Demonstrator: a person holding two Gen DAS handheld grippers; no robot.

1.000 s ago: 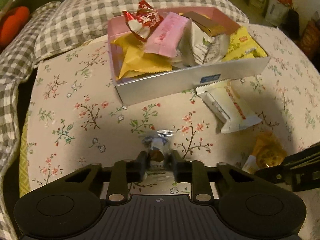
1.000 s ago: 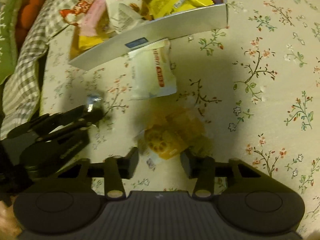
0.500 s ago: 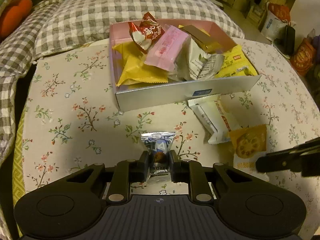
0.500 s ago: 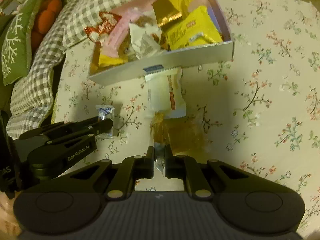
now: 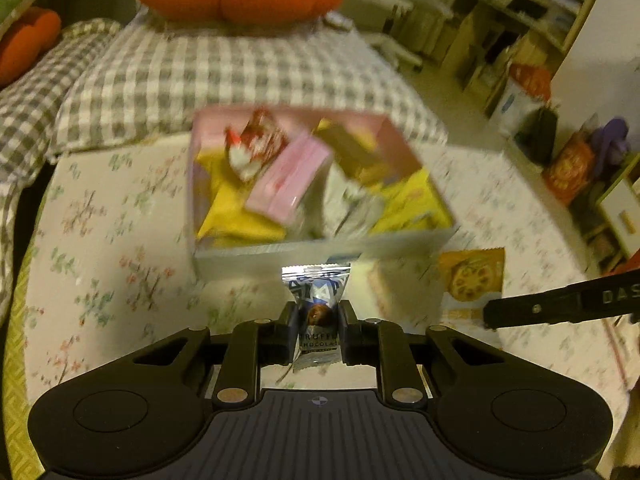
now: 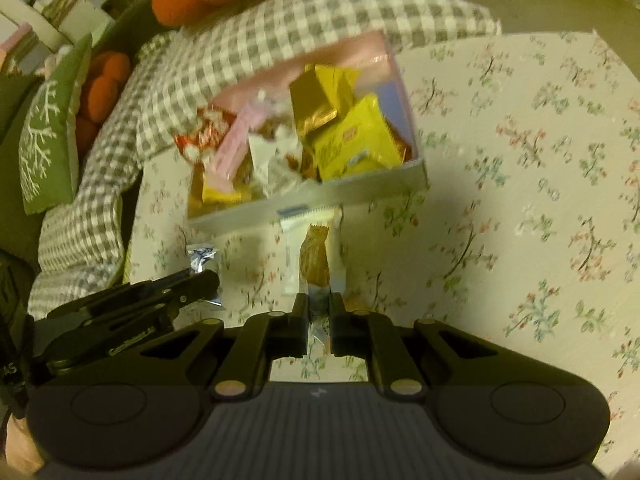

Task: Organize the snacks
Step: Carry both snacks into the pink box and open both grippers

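My left claw point(image 5: 319, 320) is pinched narrow on a small silver-and-blue chocolate packet point(image 5: 318, 300), gripped by its lower half so the crimped top stands up between my fingers. The wrapper shows a brown truffle, and beneath it I can read "TRUFF" and "CHOCOLAT", the rest cut off by my pads. The packet is off the floral tablecloth point(image 5: 100, 240), just in front of the near wall of the snack box point(image 5: 320, 256).

My right claw point(image 6: 319, 312) is closed almost completely on the edge of an orange snack packet point(image 6: 315, 258), which hangs edge-on between the fingers. From the left camera the same packet's face shows a round, holed slice pictured on orange; any lettering there is too blurred to read. Under it on the cloth lies a white wrapped snack point(image 6: 294, 240), touching the box's front wall.

The box, pink inside, holds a heap of packets: a pink bar point(image 5: 288, 184), a red-and-white packet point(image 5: 252, 148), yellow packets point(image 6: 356, 140) and a gold one point(image 6: 312, 108). Their print is smeared by blur.

On my right claw's arm, seen from the left camera, I can read "DAS".
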